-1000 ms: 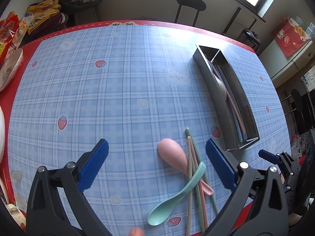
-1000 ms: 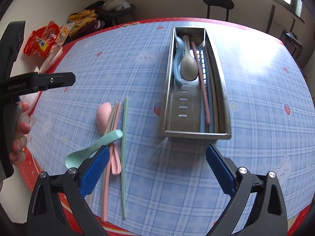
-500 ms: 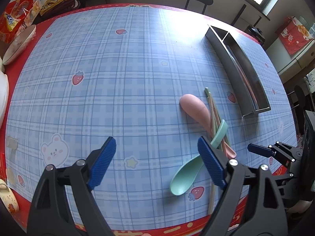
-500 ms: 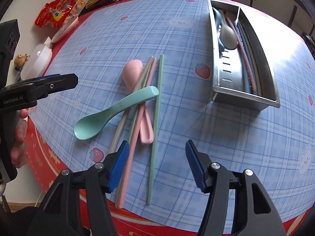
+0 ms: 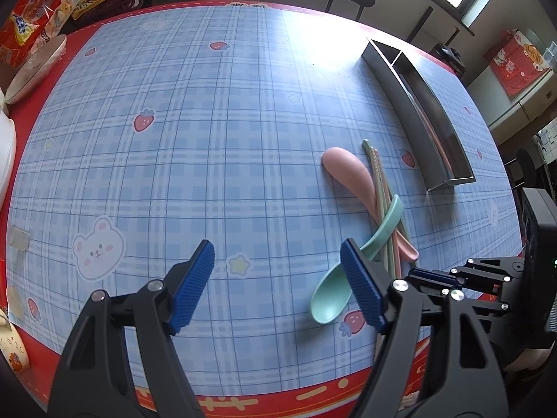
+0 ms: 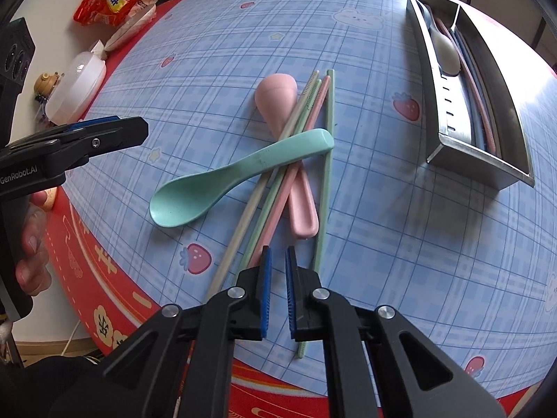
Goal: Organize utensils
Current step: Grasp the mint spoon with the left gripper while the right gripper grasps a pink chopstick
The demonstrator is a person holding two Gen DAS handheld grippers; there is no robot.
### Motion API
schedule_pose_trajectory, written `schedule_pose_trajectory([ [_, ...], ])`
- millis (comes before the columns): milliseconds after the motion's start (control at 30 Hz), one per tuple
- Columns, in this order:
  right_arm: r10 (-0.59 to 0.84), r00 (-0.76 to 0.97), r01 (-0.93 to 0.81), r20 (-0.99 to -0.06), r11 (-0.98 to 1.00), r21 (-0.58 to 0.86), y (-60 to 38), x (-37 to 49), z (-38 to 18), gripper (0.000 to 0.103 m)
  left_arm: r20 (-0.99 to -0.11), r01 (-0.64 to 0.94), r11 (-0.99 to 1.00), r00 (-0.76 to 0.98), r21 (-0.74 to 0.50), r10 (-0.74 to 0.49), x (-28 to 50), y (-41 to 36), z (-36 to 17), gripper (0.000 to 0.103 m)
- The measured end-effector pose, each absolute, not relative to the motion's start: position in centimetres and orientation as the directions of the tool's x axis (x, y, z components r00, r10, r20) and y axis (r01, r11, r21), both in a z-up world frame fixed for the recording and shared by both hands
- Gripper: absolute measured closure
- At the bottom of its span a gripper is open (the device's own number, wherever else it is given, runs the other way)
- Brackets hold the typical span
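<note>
While its jaws have just been closing to a narrow slit with nothing clamped, the right gripper (image 6: 276,257) hangs over the near ends of the chopsticks (image 6: 278,188). The left gripper (image 5: 277,261), jaws narrowing but wide and empty, hovers beside the green spoon (image 6: 229,177), which crosses the pink spoon (image 6: 285,129). The tray (image 6: 487,163) sits apart, farther right.

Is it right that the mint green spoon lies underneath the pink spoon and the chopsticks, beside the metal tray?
Not quite. In the right wrist view the mint green spoon lies on top, its handle crossing over the pink spoon and the chopsticks. They do lie beside the metal tray.
</note>
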State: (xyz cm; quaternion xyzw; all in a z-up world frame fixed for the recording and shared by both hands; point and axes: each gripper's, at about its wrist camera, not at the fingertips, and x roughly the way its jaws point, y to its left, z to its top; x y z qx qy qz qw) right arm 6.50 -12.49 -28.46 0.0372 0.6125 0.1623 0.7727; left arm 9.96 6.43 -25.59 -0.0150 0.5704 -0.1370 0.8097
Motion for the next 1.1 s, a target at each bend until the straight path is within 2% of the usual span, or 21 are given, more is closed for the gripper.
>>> schedule_pose_trajectory([
  [467, 0.337, 0.191, -0.132, -0.922, 0.94, 0.316, -12.3, 7.4, -29.0, 0.093, -0.919, 0.181, 0.966, 0.316, -0.184, -0.234, 9.4, 8.1, -25.9, 0.029],
  [767, 0.266, 0.19, -0.126, -0.945, 0.961, 0.245, -12.1, 7.6, -29.0, 0.091, -0.914, 0.169, 0.967, 0.33, -0.189, -0.236, 9.5, 9.5, -25.8, 0.029],
  [933, 0.241, 0.175, -0.141, -0.955, 0.966, 0.218, -13.3, 6.5, -28.6, 0.096, -0.905, 0.194, 0.957, 0.327, -0.216, -0.271, 9.6, 8.6, -26.2, 0.037],
  [1100, 0.301, 0.183, -0.081, -0.936, 0.954, 0.29, -15.5, 6.2, -28.7, 0.096, -0.902, 0.309, 0.923, 0.29, -0.229, -0.32, 9.1, 5.5, -26.7, 0.05],
])
